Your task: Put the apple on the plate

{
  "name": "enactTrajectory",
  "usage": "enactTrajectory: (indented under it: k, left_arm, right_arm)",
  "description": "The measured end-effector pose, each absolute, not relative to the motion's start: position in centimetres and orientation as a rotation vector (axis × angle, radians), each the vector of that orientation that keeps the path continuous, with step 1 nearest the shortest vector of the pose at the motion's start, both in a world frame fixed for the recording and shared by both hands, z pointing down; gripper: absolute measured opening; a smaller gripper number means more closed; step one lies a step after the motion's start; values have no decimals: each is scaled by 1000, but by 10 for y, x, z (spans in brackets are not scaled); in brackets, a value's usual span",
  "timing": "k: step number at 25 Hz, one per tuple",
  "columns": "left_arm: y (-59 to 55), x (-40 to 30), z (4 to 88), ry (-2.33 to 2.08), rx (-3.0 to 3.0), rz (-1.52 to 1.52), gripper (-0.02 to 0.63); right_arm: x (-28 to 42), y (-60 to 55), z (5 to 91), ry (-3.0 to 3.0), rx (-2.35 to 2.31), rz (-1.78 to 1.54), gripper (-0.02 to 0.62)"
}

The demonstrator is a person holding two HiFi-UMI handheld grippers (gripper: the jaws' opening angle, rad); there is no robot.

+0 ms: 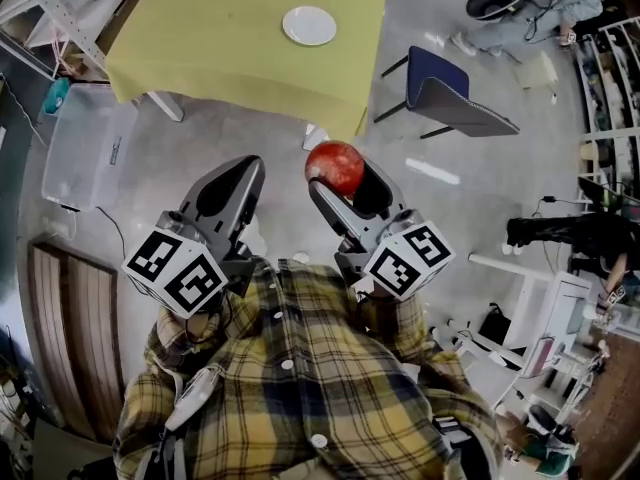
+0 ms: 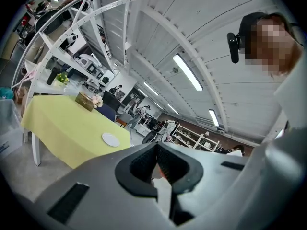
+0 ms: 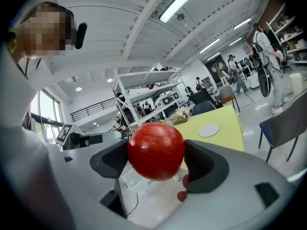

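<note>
**While the apple rides in the right gripper, the plate waits well ahead**

Head view: the right gripper [image 1: 347, 175] pinches the red apple [image 1: 335, 166] in the air in front of the person's plaid shirt [image 1: 300, 368], above the floor. The white plate [image 1: 309, 25] lies on the yellow-clothed table [image 1: 200, 48], well apart from the apple. The left gripper [image 1: 240, 180] hangs beside the right one. I judge this to be the carry step: the grasp is made and the placing is not yet begun. The next move calls for closing on the table, lowering the apple over the plate's middle, and parting the jaws only once it rests there, since a round apple may roll.

Left gripper view: its jaws are pressed together with nothing between them, which the head view leaves unclear. The plate [image 2: 111, 139] shows bare, toward one corner of the table.

Right gripper view: the jaws clamp the apple [image 3: 156, 151] by its two sides, near its widest part, with its underside unsupported. The head view hides this grip detail. Beyond, the plate [image 3: 208, 130] sits empty.
</note>
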State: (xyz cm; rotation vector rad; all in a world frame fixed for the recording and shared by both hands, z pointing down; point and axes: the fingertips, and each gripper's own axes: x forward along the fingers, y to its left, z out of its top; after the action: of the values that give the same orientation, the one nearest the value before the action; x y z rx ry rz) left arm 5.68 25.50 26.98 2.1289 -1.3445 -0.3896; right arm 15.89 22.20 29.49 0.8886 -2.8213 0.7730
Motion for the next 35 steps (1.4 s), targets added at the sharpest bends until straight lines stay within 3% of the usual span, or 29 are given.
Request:
enactTrajectory:
  k: [12,35]
  left_arm:
    - [221,8,285,-1241,2156,-355,8]
    - [53,39,260,-1281,2191,-347,8]
  right_arm:
    - [123,197,307,-2777,1066,835,353]
    - [154,26,296,-2802,1027,834,353]
